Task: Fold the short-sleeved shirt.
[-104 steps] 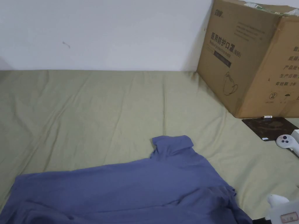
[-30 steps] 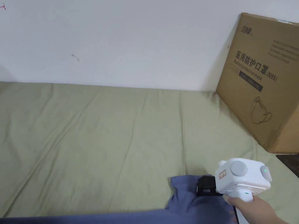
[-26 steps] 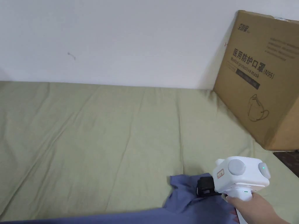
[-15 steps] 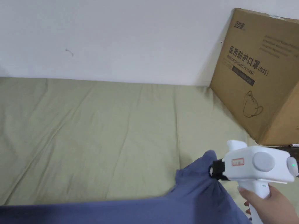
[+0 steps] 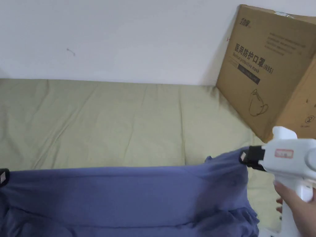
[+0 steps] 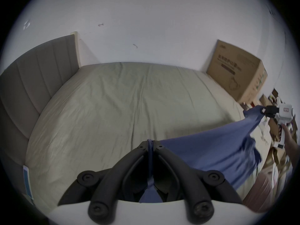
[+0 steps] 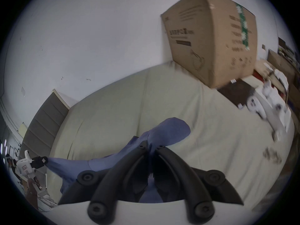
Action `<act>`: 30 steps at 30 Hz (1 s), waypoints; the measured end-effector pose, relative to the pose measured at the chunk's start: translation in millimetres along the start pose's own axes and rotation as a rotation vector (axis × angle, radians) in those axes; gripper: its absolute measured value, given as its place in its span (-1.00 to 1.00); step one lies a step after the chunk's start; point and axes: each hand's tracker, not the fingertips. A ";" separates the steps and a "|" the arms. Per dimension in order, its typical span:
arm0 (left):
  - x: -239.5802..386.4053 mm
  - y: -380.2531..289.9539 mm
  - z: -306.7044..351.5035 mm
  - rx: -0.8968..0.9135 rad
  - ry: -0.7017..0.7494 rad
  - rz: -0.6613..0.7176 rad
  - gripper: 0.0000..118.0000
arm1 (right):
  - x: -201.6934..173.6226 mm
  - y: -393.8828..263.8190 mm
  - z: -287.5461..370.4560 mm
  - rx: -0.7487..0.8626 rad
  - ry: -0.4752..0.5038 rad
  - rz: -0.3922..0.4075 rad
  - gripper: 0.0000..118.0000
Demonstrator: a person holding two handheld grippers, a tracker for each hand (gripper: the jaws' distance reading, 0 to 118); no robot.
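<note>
- We hold the blue shirt point(image 5: 129, 197) stretched above the bed point(image 5: 108, 123); left gripper point(image 6: 150, 143) and right gripper point(image 7: 150, 145) each have fingers closed on its edge.
- A cardboard box point(image 5: 271, 71) stands on the bed's far right corner, apart from the shirt.

This is a bedroom in a home, used partly for storage. A wide bed point(image 6: 129, 108) covered with a creased pale green sheet point(image 5: 108, 123) takes up most of the room, with a grey padded headboard point(image 6: 32, 82) along its left side and a plain white wall point(image 5: 123, 37) at the far edge. A big cardboard box point(image 5: 271, 77) stands on the far right corner of the bed against the wall, beside a dark mat point(image 7: 235, 90) and some white gadgets point(image 7: 267, 101). Past the right side of the bed, more boxes and loose clutter point(image 6: 276, 131) are heaped, too blurred to sort out.
</note>
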 end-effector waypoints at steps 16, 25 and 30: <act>-27.8 -117.7 50.7 -0.223 -0.062 0.063 0.95 | 9.7 -140.4 51.9 -0.249 -0.165 0.276 0.97; 71.0 -74.6 169.8 0.480 -0.013 0.070 0.92 | -55.7 -127.0 171.7 0.561 0.102 0.264 0.95; 129.9 -87.2 207.7 0.742 0.127 0.029 -0.79 | -86.5 -137.5 189.4 0.661 0.118 0.249 0.39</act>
